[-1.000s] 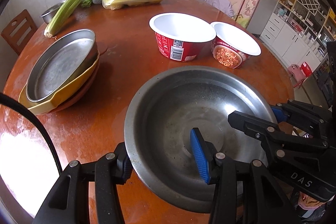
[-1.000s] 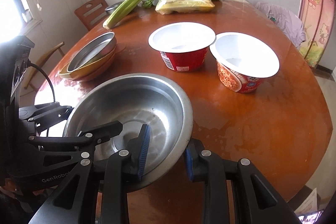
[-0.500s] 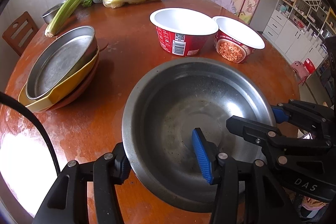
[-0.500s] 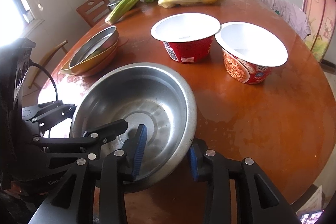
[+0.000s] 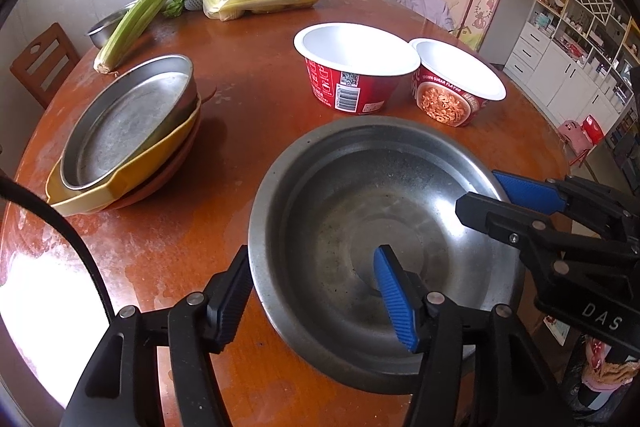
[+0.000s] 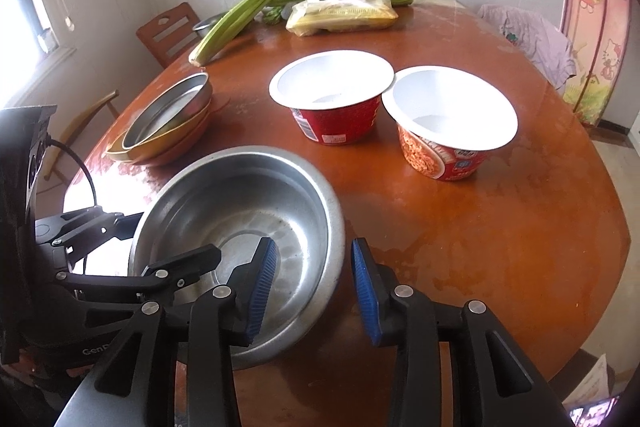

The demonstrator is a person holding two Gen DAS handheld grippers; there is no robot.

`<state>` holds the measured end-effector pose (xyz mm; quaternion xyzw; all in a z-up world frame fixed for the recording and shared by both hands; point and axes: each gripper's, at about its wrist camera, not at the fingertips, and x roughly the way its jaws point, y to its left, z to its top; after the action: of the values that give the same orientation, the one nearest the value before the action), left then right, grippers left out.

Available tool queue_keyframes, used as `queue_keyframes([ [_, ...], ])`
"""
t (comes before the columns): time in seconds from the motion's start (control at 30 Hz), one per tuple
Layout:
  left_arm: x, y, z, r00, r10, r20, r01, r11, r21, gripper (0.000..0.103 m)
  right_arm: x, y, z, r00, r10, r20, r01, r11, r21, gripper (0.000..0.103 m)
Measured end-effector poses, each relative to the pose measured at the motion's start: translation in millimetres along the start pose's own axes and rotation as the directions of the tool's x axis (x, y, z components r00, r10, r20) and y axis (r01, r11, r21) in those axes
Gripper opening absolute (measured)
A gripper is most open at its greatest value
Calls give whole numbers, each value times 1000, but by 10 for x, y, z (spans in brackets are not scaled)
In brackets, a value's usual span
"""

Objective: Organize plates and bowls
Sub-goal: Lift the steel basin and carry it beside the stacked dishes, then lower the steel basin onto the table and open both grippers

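I can't read the plate stack's (image 5: 120,151) bottom dish, mostly covered. Small steel bowl (image 5: 105,31) at table's (image 5: 260,99) far edge sits half behind celery (image 5: 140,15).

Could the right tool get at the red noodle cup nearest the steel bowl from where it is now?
Probably yes: the right tool stands open astride the steel bowl's rim, and only bare table lies ahead to the red noodle cup.

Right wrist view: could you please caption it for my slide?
Both grippers open astride the steel basin's rim on the table.
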<state>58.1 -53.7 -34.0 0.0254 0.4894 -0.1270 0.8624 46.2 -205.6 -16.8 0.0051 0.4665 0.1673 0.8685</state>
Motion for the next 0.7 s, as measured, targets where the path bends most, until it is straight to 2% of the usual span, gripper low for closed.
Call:
queue_keyframes([
  [0.2,-124,80,16,999,2,41,-1,1000,-16,62,-99,-9,55,999,2,41,-1,1000,-6,44],
  [0.37,-270,166,89,997,6,81,-4,1000,-29,63,-132,-34,147,998,42,54,-43,999,17,48],
  [0.6,-355,266,388,993,14,118,-11,1000,-24,64,-62,-129,323,994,99,43,-103,990,95,48],
  [0.7,-326,287,555,992,17,125,-15,1000,-21,64,-37,-170,385,994,95,45,-100,989,111,48],
])
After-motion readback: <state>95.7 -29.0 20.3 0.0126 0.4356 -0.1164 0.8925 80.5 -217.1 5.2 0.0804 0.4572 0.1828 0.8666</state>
